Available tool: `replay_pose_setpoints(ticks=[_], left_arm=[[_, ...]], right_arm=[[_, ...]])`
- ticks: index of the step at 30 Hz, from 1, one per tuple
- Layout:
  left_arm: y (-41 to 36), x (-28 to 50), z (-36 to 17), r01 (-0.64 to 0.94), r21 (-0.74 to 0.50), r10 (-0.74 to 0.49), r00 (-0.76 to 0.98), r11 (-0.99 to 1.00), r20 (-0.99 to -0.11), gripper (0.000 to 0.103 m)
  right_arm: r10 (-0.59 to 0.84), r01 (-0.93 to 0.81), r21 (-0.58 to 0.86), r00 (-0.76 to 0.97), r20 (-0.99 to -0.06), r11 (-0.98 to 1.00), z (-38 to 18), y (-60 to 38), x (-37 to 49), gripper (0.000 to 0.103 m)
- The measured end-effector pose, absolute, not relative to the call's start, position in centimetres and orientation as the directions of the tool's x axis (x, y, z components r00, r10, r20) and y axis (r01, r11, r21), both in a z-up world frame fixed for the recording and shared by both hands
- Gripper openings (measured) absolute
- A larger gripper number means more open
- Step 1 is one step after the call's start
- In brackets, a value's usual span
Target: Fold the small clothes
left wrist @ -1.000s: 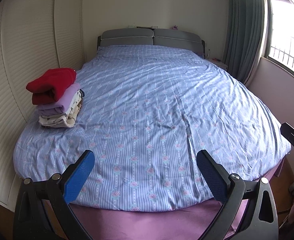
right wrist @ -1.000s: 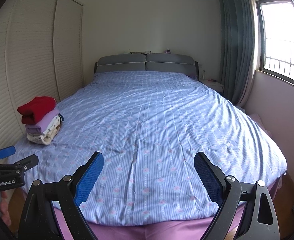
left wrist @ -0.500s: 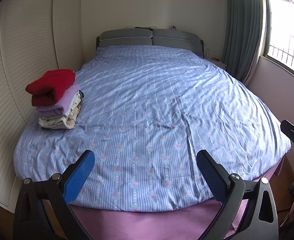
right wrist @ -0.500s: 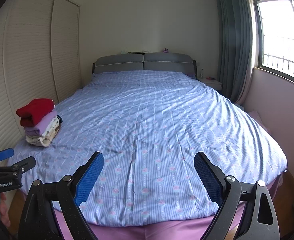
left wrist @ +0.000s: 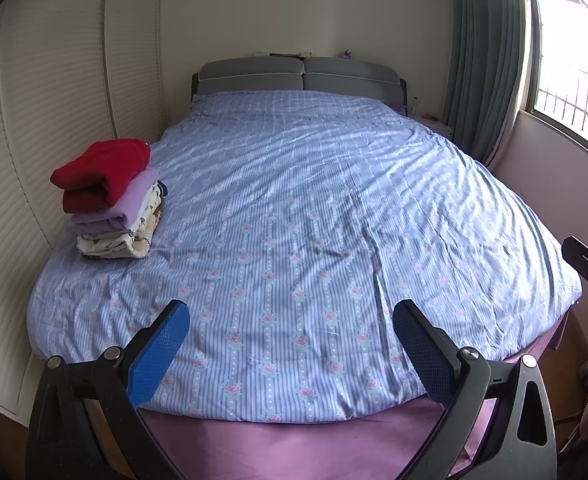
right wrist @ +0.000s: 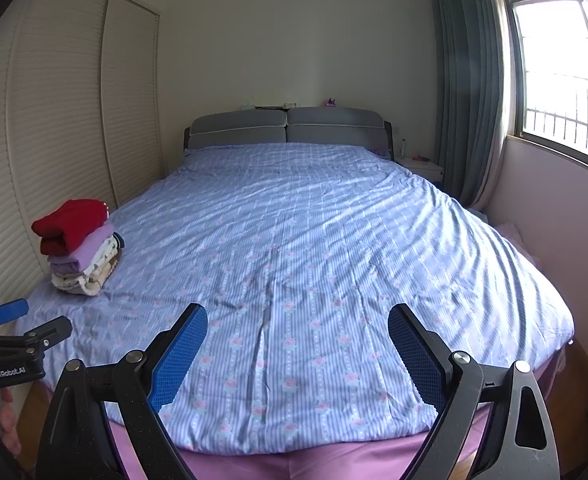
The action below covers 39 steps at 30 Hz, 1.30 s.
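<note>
A: Clothes?
B: Stacked as one pile (left wrist: 112, 200) at the bed's (left wrist: 313, 220) near left corner, hard by the wardrobe (left wrist: 46, 92). Red piece on top, lilac under it, printed cream at the bottom. Nothing loose anywhere else on the cover.

A: Grippers?
B: Left gripper (left wrist: 290, 342) held off the foot of the bed, fingers wide apart, nothing between them. Right gripper (right wrist: 297, 354) likewise: spread, empty, facing the headboard (right wrist: 286, 128). Both well apart from the pile.

A: Handling, by the look?
B: Soft, light, floppy. Probably thick enough in the red knit to spring open if nudged. Likely to slide layer on layer, leaning already toward the bed's middle.

A: Where to grip, if needed?
B: Low, at the folded edges, both sides together, pinching through the whole stack. Never by the top piece alone.

A: Left to fold?
B: Seemingly nothing in view.
</note>
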<state>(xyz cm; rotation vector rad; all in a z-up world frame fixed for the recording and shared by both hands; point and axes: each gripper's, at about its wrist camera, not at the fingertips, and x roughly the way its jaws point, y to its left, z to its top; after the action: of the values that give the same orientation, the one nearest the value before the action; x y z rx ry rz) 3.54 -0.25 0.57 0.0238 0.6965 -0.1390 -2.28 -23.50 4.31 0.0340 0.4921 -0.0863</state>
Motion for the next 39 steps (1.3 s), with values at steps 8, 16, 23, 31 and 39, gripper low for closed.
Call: replay_pose_setpoints(ticks=[8,16,23,31,39], left_arm=[[-0.32,3.50,0.57,0.138,-0.023,-0.121,0.758,0.990,-0.641,0.103],[-0.29,3.52,0.57,0.139,-0.021,-0.120,0.758,0.990,-0.641,0.103],[-0.34,3.51,0.59,0.140,-0.020,-0.120,0.757,0.990,-0.642,0.103],[-0.39,3.47,0.62,0.147,-0.016,-0.123,0.758,0.989,-0.640,0.103],[-0.31,3.45,0.71,0.149,-0.013,-0.123,0.759,0.989,-0.639,0.103]], right_arm=[[-0.078,0.093,0.008,0.876,-0.476,0.996,4.24,-23.50,-2.27,0.093],[-0.077,0.093,0.009,0.877,-0.475,0.996,4.19,-23.48,-2.30,0.093],[-0.080,0.095,0.008,0.878,-0.472,0.995,4.03,-23.63,-2.36,0.093],[-0.081,0.096,0.007,0.879,-0.470,0.995,4.01,-23.55,-2.47,0.093],[-0.083,0.097,0.007,0.881,-0.466,0.995,3.96,-23.60,-2.51,0.093]])
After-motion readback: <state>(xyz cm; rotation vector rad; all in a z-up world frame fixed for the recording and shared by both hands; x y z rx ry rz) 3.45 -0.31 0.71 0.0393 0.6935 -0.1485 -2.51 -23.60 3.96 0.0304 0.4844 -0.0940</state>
